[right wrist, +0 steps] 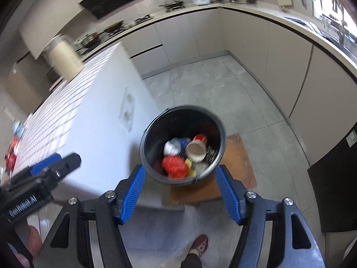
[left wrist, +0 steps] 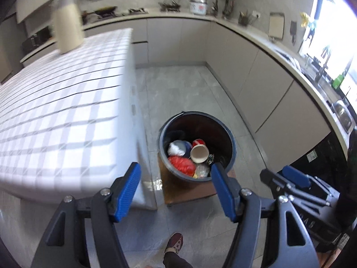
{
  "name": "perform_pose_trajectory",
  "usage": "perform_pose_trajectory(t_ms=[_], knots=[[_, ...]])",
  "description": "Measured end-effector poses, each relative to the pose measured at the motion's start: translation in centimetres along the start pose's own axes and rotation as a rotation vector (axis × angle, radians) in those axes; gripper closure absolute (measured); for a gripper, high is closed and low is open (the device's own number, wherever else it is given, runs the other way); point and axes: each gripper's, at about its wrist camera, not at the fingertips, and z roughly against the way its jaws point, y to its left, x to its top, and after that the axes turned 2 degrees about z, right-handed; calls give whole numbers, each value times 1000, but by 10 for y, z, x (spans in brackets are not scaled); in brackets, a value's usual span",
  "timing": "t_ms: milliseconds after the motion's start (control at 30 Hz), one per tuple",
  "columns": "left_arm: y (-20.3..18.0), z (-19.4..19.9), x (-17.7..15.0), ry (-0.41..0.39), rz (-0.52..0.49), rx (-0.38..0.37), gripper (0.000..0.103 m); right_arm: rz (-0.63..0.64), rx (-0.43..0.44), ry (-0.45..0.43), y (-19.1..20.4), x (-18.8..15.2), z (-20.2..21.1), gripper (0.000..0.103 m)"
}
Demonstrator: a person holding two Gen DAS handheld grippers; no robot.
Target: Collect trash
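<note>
Grey floor tiles (left wrist: 178, 93) fill the middle of a kitchen with pale cabinets and a curved back counter (left wrist: 178, 16) crowded with pots and utensils. To the left stands the worktop (left wrist: 67, 102), covered in a white checked cloth, with a cream jug (left wrist: 67, 24) blurred near its far edge. In the right wrist view something red (right wrist: 10, 156) lies at the worktop's left edge, too blurred to identify.

On the floor just beside the worktop's right edge sits a brown board (right wrist: 241, 156), and on it a dark round bucket (right wrist: 156, 127). Inside lie the collected pieces of trash: a paper cup (left wrist: 199, 154) tipped on its side with its mouth facing up, a red crumpled wrapper (left wrist: 181, 165), a white crumpled wad (left wrist: 175, 148), something blue (left wrist: 187, 146) behind it, a bit of yellow (right wrist: 189, 169) and clear plastic (left wrist: 202, 169) near the front wall.

Both tools hang above the bucket. The left hand-held gripper (left wrist: 176, 192) has its blue pads spread wide with nothing between them. The right hand-held gripper (right wrist: 181, 192) is likewise spread wide and holds nothing. A red-brown shoe (right wrist: 199, 244) shows on the floor below.
</note>
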Motion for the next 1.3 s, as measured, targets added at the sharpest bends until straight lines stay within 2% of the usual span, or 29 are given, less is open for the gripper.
perform_pose_trajectory(t_ms=[200,400,500,600,733,967,1300], knots=[[37,79,-55,-54,28,88,31,84,35,-30,54,-70,78,30],[56,134,-92,-101,42,155,31,163,10,-80,91,-111,138,25],[62,146,-98,-120,84,170,30,186,-8,-131,102,-122,165,20],[61,154,-102,-135,115,184,27,197,-20,-181,107,-125,186,19],[53,161,-109,-140,133,179,27,210,3,-188,102,-118,198,19],[36,169,-113,-169,123,178,26,204,6,-220,90,-117,213,19],[24,171,-115,-164,90,177,25,177,2,-235,84,-119,220,19]])
